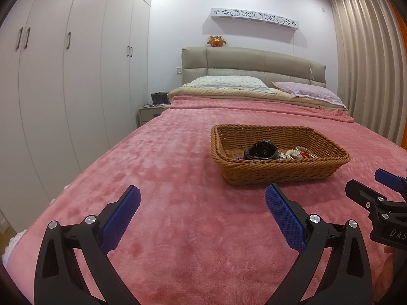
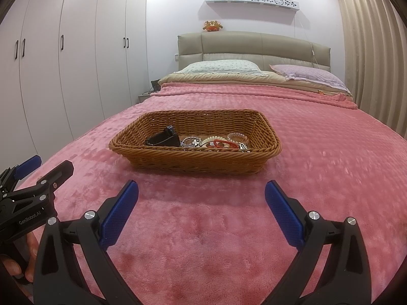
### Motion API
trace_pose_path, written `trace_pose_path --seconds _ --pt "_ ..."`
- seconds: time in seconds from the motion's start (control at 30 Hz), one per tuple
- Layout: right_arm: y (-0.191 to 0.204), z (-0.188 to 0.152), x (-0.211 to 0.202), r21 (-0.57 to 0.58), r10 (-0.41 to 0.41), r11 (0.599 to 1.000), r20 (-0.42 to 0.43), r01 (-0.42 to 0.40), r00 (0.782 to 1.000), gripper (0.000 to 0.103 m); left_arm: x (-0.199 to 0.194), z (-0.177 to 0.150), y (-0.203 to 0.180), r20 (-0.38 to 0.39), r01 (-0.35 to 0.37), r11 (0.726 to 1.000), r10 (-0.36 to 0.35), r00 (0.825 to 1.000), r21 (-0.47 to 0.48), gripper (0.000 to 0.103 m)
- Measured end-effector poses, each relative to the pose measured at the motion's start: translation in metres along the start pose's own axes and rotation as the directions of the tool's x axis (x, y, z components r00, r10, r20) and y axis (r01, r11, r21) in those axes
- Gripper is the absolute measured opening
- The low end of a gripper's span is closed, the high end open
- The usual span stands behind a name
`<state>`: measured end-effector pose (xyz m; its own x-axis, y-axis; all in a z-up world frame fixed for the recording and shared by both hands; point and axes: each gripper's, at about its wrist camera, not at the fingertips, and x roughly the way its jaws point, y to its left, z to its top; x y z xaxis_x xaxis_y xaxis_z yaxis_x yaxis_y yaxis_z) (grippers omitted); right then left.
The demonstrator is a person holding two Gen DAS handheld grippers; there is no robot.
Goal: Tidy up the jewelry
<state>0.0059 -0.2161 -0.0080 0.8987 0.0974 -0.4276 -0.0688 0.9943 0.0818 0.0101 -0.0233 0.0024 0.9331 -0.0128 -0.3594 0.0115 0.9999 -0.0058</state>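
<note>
A brown wicker basket (image 1: 279, 171) (image 2: 195, 162) sits on the pink blanket. Inside lie a black watch (image 1: 260, 150) (image 2: 164, 138), clear glass pieces (image 2: 192, 142), a white beaded bracelet (image 2: 212, 138), a red bracelet (image 2: 225, 144) and other small jewelry (image 1: 297, 153). My left gripper (image 1: 203, 198) is open and empty, short of the basket and to its left. My right gripper (image 2: 201, 193) is open and empty, just in front of the basket. Each gripper shows at the edge of the other's view, the right (image 1: 381, 190) and the left (image 2: 38, 178).
The pink blanket (image 1: 165, 178) (image 2: 318, 178) covers a wide bed. Two pillows (image 2: 221, 66) and a padded headboard (image 2: 254, 45) lie beyond. Wardrobes (image 1: 63, 76) line the left wall, a nightstand (image 1: 150, 113) stands by the bed, curtains (image 2: 376, 50) hang at right.
</note>
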Motion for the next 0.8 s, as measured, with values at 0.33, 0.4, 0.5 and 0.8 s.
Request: trace_pose_path --seconds 0.33,0.4,0.5,0.8 --pt "-0.0003 -0.0007 0.0003 -0.002 0.002 1.000 -0.002 -0.002 1.000 0.095 0.0009 0.0007 -0.0001 -0.001 0.000 1.000 0.000 1.000 0.001 0.095" --pt "-0.0006 -0.0011 0.0002 -0.001 0.005 1.000 -0.003 -0.005 1.000 0.095 0.0005 0.0002 0.0003 -0.001 -0.001 1.000 0.001 1.000 0.002 0.095" --pt "-0.0016 -0.0022 0.0005 -0.003 0.007 1.000 -0.004 -0.007 1.000 0.095 0.0005 0.0003 0.0003 -0.002 -0.002 1.000 0.002 1.000 0.003 0.095" --pt "-0.0012 -0.0019 0.0007 -0.003 0.007 1.000 -0.005 -0.007 1.000 0.095 0.0011 0.0011 -0.0004 -0.002 -0.001 1.000 0.001 1.000 0.002 0.095"
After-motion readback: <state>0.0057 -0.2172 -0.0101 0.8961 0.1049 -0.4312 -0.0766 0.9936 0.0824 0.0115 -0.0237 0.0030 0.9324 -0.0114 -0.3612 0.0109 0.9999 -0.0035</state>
